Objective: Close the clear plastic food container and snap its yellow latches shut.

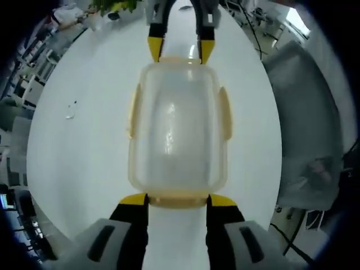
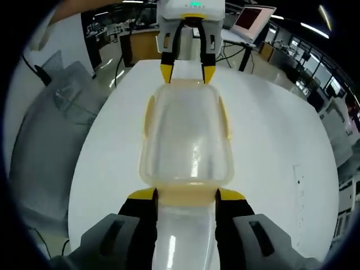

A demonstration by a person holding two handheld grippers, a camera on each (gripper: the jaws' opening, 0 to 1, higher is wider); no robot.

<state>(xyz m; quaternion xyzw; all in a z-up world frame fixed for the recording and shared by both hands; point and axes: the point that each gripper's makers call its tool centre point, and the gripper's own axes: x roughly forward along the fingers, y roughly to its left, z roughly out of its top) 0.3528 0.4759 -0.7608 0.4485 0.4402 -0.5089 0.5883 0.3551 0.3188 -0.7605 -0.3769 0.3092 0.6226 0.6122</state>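
Note:
A clear plastic container (image 1: 177,129) with its lid on lies lengthwise on the white table (image 1: 84,157). Pale yellow latches (image 1: 133,112) run along its long sides, and I cannot tell whether they are snapped. My left gripper (image 1: 178,200) is open, its yellow tips at the two corners of the near end with the end latch (image 1: 177,198) between them. The right gripper (image 1: 180,50) stands open at the far end. In the right gripper view the container (image 2: 185,140) sits between my right gripper (image 2: 187,196), open at the near end, and the left gripper (image 2: 188,73) opposite.
A grey chair (image 1: 304,124) stands at the table's edge, also seen as the grey chair (image 2: 50,129). A small scrap (image 1: 70,112) lies on the table. A laptop (image 2: 253,19) sits on a desk beyond the table (image 2: 270,135).

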